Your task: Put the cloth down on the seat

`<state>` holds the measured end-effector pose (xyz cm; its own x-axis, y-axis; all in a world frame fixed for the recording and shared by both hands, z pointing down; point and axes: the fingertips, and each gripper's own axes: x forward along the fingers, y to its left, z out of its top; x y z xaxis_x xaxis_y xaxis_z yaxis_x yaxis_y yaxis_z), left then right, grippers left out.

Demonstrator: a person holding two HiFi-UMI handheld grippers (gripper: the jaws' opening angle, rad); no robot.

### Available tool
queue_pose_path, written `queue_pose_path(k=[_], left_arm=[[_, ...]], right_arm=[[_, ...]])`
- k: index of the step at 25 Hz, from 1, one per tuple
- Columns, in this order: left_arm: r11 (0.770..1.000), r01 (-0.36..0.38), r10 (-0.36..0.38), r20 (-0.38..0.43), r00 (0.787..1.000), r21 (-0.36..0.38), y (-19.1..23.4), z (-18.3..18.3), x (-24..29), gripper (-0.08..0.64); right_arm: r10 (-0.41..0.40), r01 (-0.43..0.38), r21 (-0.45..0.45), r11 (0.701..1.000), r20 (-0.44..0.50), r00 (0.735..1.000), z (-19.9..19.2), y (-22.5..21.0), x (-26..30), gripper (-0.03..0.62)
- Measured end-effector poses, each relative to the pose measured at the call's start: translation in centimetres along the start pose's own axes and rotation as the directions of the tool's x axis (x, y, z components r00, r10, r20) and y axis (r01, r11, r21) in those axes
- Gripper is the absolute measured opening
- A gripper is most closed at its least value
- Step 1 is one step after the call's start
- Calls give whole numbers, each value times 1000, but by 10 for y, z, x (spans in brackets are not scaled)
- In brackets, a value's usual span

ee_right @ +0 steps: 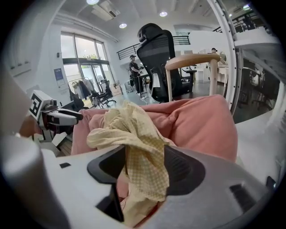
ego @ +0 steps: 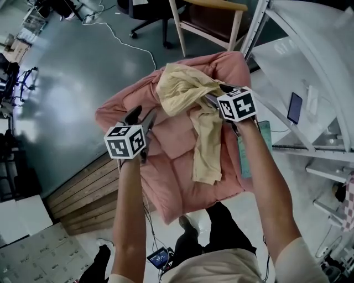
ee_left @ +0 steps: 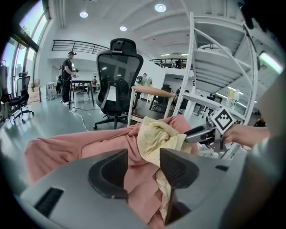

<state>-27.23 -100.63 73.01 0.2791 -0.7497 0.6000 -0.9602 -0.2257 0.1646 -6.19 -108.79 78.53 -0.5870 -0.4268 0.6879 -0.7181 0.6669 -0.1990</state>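
Observation:
A pale yellow checked cloth lies bunched on the back of the pink cushioned seat, with one end trailing down over the cushion. My right gripper is at the bunched part. In the right gripper view its jaws stand wide, and the cloth hangs loosely between them without being pinched. My left gripper hovers over the left side of the seat, a little apart from the cloth. Its jaws are open with nothing between them.
A wooden chair and a black office chair stand behind the seat. White metal shelving rises close on the right, with a phone on it. A wooden platform lies at the lower left. A person stands far off.

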Motion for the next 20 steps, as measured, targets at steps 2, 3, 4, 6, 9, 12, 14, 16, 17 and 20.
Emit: queue_pose_path(k=[2, 3, 4, 6, 9, 12, 14, 16, 17, 20], left_arm=[[1000, 6, -6, 25, 1000, 22, -11, 10, -16, 202], [1000, 11, -12, 42, 999, 29, -17, 16, -25, 202], [999, 18, -20, 61, 998, 34, -23, 23, -35, 202], [998, 31, -36, 101, 994, 49, -36, 37, -56, 202], [996, 52, -64, 165, 984, 74, -58, 60, -92, 201], [991, 76, -98, 225, 969, 107, -86, 80, -133, 201], [987, 90, -123, 263, 957, 133, -108, 89, -165, 201], [982, 105, -149, 302, 942, 157, -128, 97, -203, 198], [979, 113, -163, 321, 933, 171, -136, 100, -225, 186], [970, 124, -196, 372, 907, 210, -155, 105, -289, 136]], right_arm=[[-6, 6, -3, 1000, -6, 1000, -2, 4, -13, 262], [-10, 10, -2, 1000, -5, 1000, -2, 5, -21, 262], [-16, 16, 1, 1000, 1, 1000, -1, 7, -30, 262], [-30, 30, 9, 1000, 27, 999, 4, 11, -50, 262], [-44, 43, 10, 999, 98, 994, 23, 25, -90, 259], [-30, 33, -13, 999, 199, 979, 46, 54, -144, 226], [-10, 21, -35, 999, 274, 962, 60, 80, -188, 160], [20, 3, -66, 998, 345, 938, 74, 113, -233, 90], [40, -9, -82, 997, 377, 925, 81, 132, -255, 38], [92, -37, -131, 991, 446, 890, 95, 191, -313, -12]])
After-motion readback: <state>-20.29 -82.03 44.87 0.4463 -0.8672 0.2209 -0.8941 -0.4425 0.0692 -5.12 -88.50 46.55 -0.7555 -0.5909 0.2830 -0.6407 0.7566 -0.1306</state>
